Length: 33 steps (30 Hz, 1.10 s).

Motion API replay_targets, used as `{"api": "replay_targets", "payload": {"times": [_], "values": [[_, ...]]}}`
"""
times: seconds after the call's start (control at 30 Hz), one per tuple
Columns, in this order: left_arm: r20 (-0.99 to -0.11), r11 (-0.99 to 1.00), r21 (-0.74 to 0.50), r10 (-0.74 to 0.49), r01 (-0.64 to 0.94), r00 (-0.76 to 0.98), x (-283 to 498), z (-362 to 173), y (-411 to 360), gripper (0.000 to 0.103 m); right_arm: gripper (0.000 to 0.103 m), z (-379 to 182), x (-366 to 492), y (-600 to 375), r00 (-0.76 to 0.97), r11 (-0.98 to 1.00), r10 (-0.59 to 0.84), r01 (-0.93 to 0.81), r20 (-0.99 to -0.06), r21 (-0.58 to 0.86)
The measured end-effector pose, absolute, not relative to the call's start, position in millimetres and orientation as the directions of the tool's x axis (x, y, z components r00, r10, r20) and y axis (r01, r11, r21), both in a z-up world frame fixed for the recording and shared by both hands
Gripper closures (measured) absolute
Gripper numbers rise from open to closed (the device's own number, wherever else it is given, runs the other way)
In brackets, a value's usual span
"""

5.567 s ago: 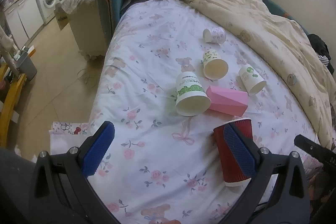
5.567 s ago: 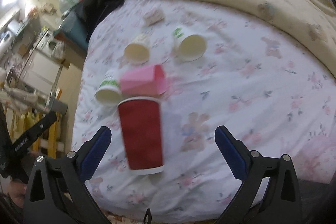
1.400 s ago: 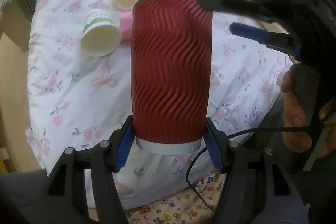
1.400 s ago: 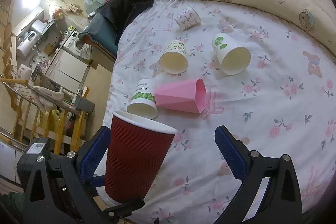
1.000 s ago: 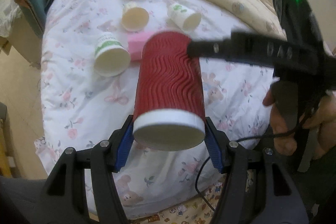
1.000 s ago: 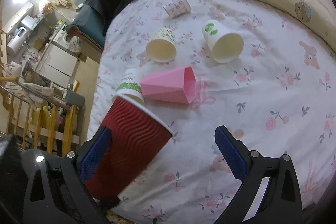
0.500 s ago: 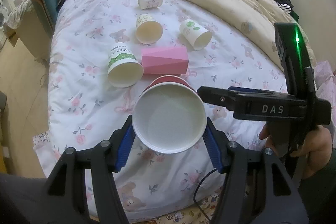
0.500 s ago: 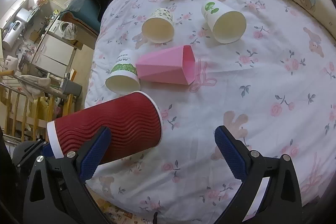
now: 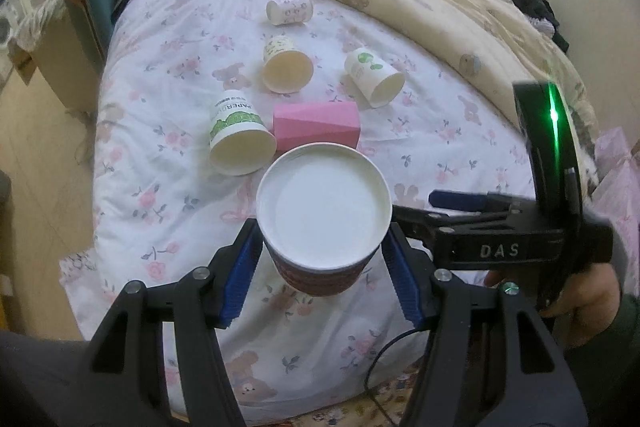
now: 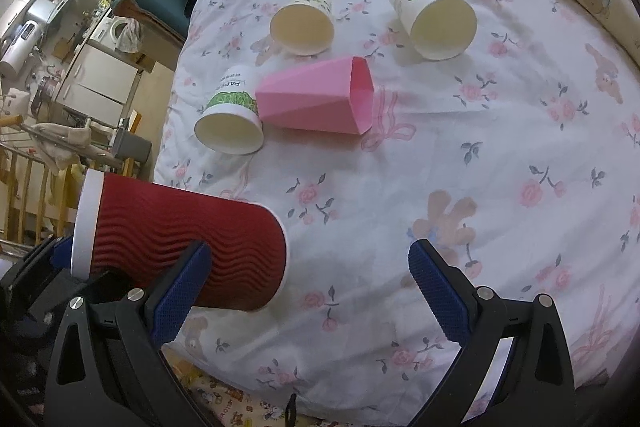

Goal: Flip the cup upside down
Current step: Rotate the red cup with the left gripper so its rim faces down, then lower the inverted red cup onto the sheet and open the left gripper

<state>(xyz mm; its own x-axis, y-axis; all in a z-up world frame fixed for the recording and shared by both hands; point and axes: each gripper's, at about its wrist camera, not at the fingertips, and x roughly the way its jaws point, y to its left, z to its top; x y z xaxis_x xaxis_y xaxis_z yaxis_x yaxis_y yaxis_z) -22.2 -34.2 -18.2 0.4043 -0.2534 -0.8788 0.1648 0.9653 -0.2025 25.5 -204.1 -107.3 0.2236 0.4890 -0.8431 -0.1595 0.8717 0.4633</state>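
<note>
1. The left gripper (image 9: pixel 320 259) was clamped on the red cup (image 9: pixel 323 219), base toward its camera, mouth tipping bedward.
2. The bed (image 10: pixel 440 163) below wanted a level, gentle set-down.
3. The right gripper (image 10: pixel 308 291) hung with jaws apart, holding nothing.

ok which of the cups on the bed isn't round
The pink cup. It has flat, angular sides and a squarish mouth; the white paper cups around it are round.

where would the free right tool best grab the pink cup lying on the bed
Grip the pink cup across its faceted wall near the middle, coming down from above with the right tool. It lies on its side, mouth facing right and narrow base nearly against the green-print cup, so an end-on approach is awkward. The flat facets should give the pads a steadier hold than the rim.
</note>
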Motion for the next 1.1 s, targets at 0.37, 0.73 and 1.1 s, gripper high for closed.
{"api": "replay_targets", "payload": {"times": [0.37,0.73,1.1], "values": [[-0.920,0.978,-0.151,-0.192,0.143,0.343,-4,-18,-49,0.045,0.002,-58,4,-274,0.446,0.878,0.425,0.011,-0.788,0.479],[-0.924,0.997,-0.004,-0.034,0.080,0.381,38,-49,-91,0.045,0.002,-55,-16,-313,0.513,0.856,0.401,0.086,-0.759,0.510],[-0.926,0.999,0.010,-0.008,0.044,0.378,53,-72,-95,0.045,0.002,-56,-15,-325,0.529,0.821,0.430,0.107,-0.731,0.560]]}}
